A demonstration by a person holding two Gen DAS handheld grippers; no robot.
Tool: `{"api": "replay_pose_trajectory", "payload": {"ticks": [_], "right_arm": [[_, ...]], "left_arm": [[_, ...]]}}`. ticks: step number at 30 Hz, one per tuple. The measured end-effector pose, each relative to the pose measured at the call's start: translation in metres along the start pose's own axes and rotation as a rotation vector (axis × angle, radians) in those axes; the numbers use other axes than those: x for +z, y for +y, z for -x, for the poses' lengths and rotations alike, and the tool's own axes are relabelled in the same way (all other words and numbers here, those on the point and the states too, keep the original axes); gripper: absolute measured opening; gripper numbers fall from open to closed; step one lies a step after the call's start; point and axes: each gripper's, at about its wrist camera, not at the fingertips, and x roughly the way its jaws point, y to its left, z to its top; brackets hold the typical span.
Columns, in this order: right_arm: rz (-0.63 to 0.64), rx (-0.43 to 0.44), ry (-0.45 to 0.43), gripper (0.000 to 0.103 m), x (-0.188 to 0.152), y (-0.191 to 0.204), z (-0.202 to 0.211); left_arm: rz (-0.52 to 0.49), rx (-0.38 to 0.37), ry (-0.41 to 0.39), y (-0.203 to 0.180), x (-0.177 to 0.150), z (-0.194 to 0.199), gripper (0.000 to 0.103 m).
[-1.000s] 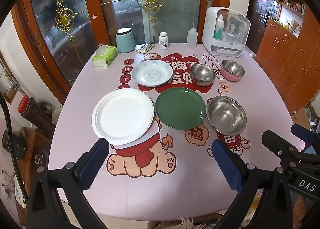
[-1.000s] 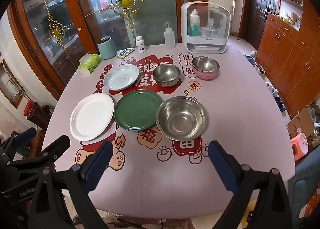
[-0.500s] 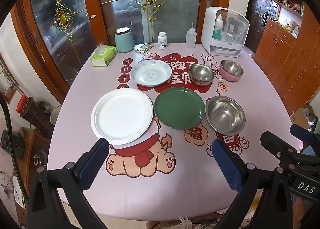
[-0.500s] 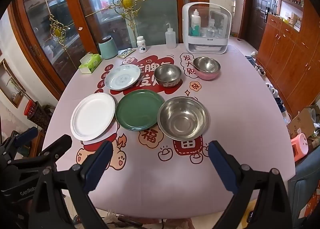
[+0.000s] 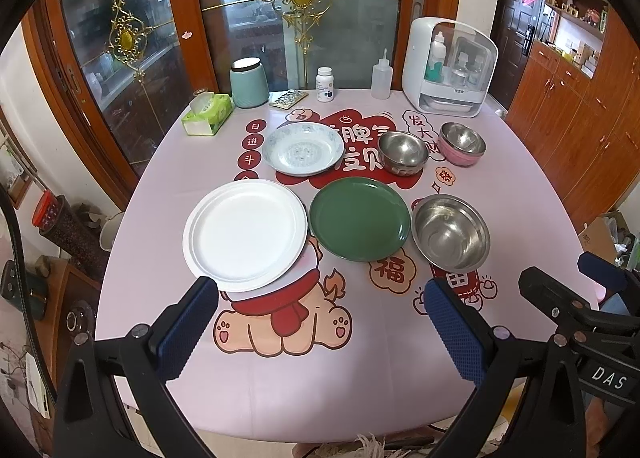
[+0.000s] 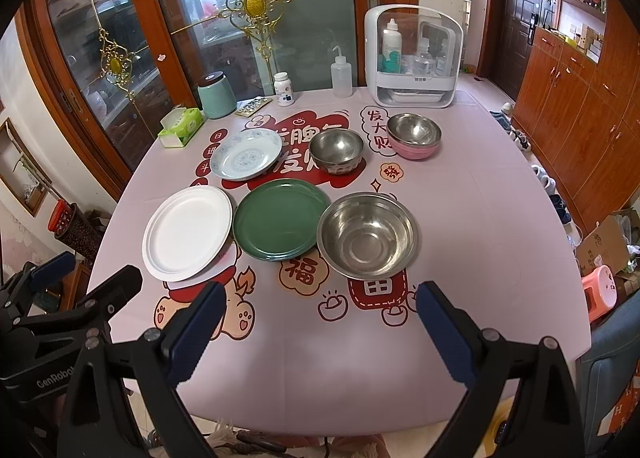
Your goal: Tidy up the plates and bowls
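Observation:
On the pink table lie a white plate (image 5: 245, 229), a green plate (image 5: 359, 218) and a large steel bowl (image 5: 451, 233) in the near row. Behind them are a blue-patterned plate (image 5: 303, 148), a small steel bowl (image 5: 403, 152) and a pink bowl with steel inside (image 5: 462, 143). The same pieces show in the right wrist view: white plate (image 6: 188, 232), green plate (image 6: 282, 219), large steel bowl (image 6: 368, 239). My left gripper (image 5: 320, 332) is open and empty above the near table edge. My right gripper (image 6: 318, 332) is open and empty beside it.
At the back edge stand a tissue box (image 5: 208, 114), a teal canister (image 5: 249, 83), a pill bottle (image 5: 325, 84), a squeeze bottle (image 5: 381, 76) and a white storage box (image 5: 450, 67). Wooden cabinets (image 6: 580, 106) line the right wall.
Both grippers have drifted slightly; the view of the table has barely shifted. Nothing on the table has moved.

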Motion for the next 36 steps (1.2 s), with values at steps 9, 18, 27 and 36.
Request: {"api": "replay_pose_trajectory", "payload": {"ticks": [9,18,27,36], "right_arm": [[0.0,0.0,0.0,0.096,0.0006,-0.0011,-0.0019],[-0.002,0.002,0.0,0.096,-0.0008,0.0031,-0.002],[-0.002,0.002,0.0,0.096,-0.0022,0.0049,-0.0013],[-0.004,0.004,0.001,0.096,-0.0017,0.0033,-0.003]], "left_arm": [[-0.004,-0.004,0.003,0.0037,-0.0027,-0.002,0.102],[-0.008,-0.002,0.002,0.0042,-0.0046,-0.0034,0.102],[-0.008,-0.002,0.004,0.0036,-0.004,-0.0035,0.102],[-0.008,-0.002,0.005,0.0032,-0.0039,-0.0036,0.102]]}}
